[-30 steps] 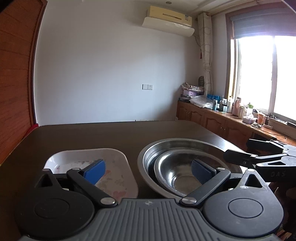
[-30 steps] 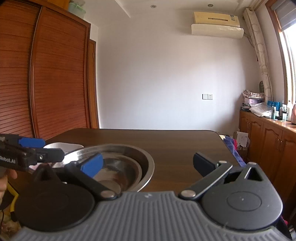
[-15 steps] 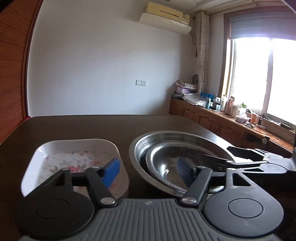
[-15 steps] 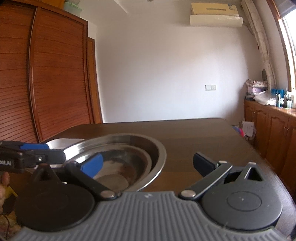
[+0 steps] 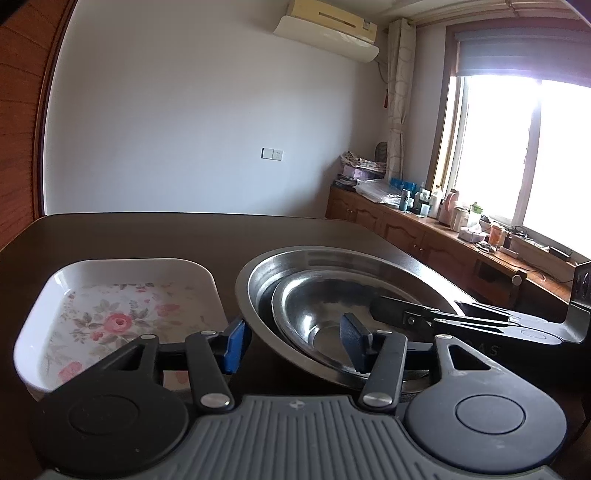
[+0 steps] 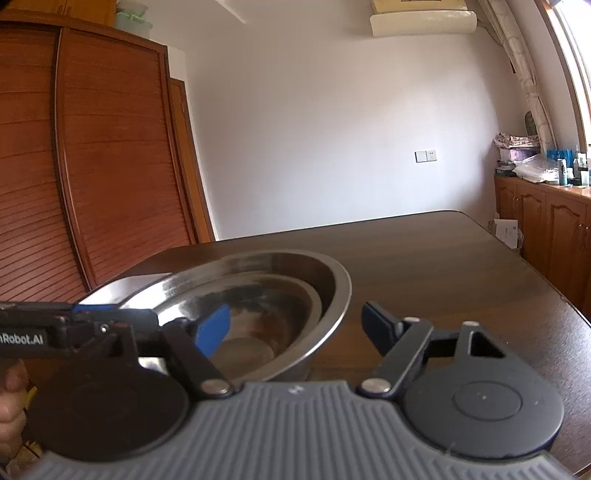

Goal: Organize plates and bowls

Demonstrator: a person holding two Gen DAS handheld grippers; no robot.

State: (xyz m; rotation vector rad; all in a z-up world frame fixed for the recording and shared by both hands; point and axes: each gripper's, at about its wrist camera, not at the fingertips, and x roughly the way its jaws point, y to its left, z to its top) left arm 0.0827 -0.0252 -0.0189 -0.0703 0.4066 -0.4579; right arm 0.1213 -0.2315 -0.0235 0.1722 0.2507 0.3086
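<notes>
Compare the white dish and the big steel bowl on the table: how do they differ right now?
The white dish is rectangular with rounded corners and a floral print inside; the big steel bowl is round, plain and shiny. The white dish holds nothing; the big steel bowl has a smaller steel bowl nested inside. Both sit upright, side by side on the dark table.

A dark table [image 5: 184, 236], wall air conditioner [image 5: 328, 29], louvred wardrobe [image 6: 92, 166], cluttered sideboard [image 5: 424, 218].
</notes>
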